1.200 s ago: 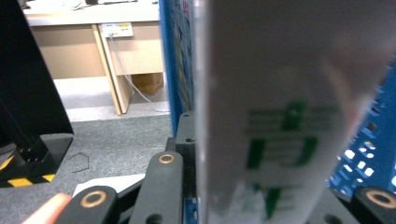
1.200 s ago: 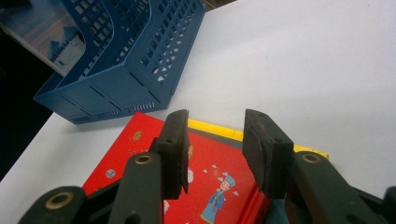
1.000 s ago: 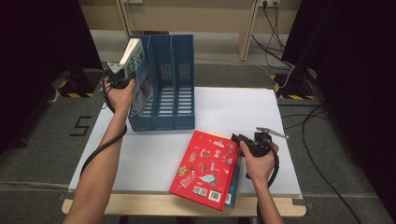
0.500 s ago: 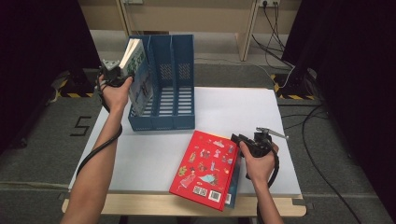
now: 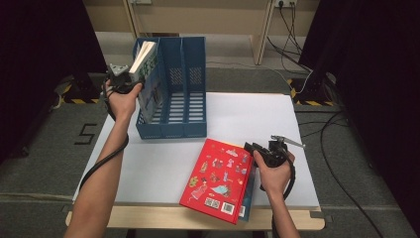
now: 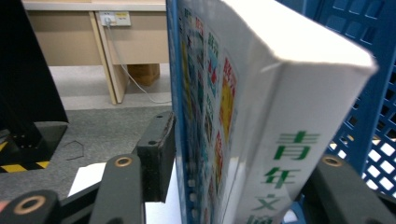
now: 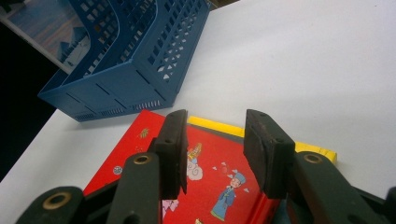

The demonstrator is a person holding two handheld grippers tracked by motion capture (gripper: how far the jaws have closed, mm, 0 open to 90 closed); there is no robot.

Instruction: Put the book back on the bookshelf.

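White book [image 6: 261, 93], green "青年文" on spine, between just-loosened left gripper [image 6: 233, 154] jaws; right's spread.

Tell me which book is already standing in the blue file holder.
The white-spined book with green lettering, upright in the holder's leftmost slot. The red book lies flat on the table.

My high view looks down the table [image 5: 247, 114] toward twelve o'clock. Both gripper views ride close. The right one and the high view share the blue file rack [image 5: 173, 89] at ten o'clock.

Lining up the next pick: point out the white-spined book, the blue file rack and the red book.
white-spined book [image 6: 299, 116]: left gripper view, on its spine.
blue file rack [image 5: 185, 130]: high view, on its front wall.
red book [image 5: 218, 178]: high view, on its cover.
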